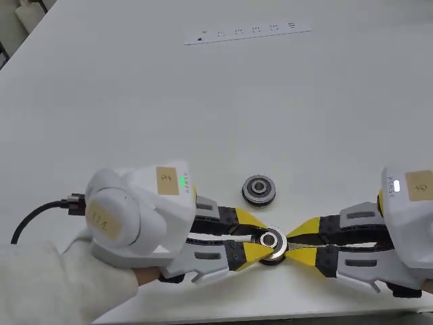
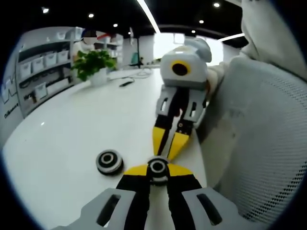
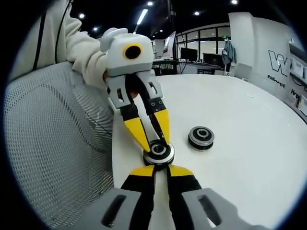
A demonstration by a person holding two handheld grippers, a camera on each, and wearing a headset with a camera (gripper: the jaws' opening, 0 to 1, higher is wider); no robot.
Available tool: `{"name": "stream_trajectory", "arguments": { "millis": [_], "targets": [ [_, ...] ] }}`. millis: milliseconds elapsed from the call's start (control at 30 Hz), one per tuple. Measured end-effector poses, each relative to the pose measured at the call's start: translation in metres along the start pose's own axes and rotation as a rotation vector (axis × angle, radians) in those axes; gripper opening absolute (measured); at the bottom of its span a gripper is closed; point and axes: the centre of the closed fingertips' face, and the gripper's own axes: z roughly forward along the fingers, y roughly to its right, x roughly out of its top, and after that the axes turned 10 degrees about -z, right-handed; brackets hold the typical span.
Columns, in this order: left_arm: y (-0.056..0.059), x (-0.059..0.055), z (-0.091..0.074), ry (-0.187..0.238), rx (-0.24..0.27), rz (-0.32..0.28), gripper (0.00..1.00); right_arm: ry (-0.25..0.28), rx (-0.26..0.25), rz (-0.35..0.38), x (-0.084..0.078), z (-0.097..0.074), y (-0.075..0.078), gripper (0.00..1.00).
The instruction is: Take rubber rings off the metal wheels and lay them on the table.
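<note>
A sleeved hand (image 1: pixel 40 284) at the near left holds the left gripper (image 1: pixel 259 242), whose jaws are clamped on either side of a metal wheel (image 1: pixel 270 241) at the near edge of the white table (image 1: pixel 203 122). Just beyond it, a second wheel (image 1: pixel 258 189) lies flat on the table, apart from both grippers, with its dark rubber ring (image 1: pixel 245 191) around it. From the right, the right gripper (image 1: pixel 289 244) reaches in, jaws drawn narrow, tips pinching the held wheel's right edge.
</note>
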Motion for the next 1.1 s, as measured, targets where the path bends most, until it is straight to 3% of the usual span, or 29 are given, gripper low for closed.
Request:
{"name": "stream_trajectory", "arguments": {
  "millis": [133, 333, 567, 633, 967, 1100],
  "targets": [
    [-0.001, 0.0, 0.0, 0.001, 0.0, -0.005, 0.14, -0.002, -0.011, 0.014, -0.001, -0.001, 0.002, 0.02],
    [-0.001, 0.0, 0.001, 0.001, -0.001, -0.006, 0.14, 0.012, -0.038, 0.26, -0.004, -0.002, 0.006, 0.0],
    [-0.002, -0.001, 0.001, 0.003, 0.001, -0.005, 0.14, 0.014, -0.037, 0.324, -0.004, -0.001, 0.009, 0.0],
    [-0.002, -0.001, 0.0, 0.002, 0.003, -0.003, 0.14, 0.021, -0.037, 0.375, -0.005, -0.002, 0.01, 0.0],
    [-0.003, -0.001, 0.0, 0.011, 0.004, -0.002, 0.14, 0.157, -0.011, 0.699, -0.003, -0.005, 0.015, 0.0],
    [-0.002, -0.001, 0.0, 0.011, 0.006, -0.002, 0.14, 0.167, -0.013, 0.7, -0.001, -0.006, 0.014, 0.0]
  ]
}}
